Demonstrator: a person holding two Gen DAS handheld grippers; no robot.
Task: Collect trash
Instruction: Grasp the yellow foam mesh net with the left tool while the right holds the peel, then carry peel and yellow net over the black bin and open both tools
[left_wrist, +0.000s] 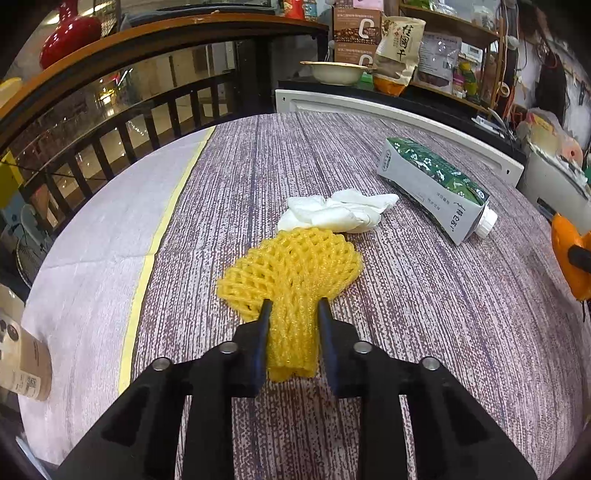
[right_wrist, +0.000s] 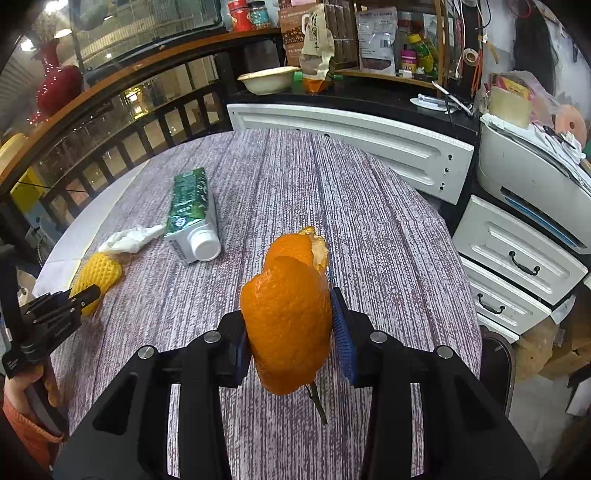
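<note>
Left gripper (left_wrist: 291, 306) is clamped on the yellow foam net (left_wrist: 291, 269) lying on the surface (left_wrist: 443, 332); right gripper (right_wrist: 290, 295) pinches an orange peel (right_wrist: 288, 314). Farther off lie a crumpled tissue (left_wrist: 336, 210) and carton (left_wrist: 436, 188).

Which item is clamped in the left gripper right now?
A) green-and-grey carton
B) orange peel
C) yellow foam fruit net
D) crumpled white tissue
C: in the left wrist view the left gripper has its fingers pinched on the yellow foam fruit net, while the tissue and the carton lie free on the table and the orange peel sits in the right gripper.
</note>
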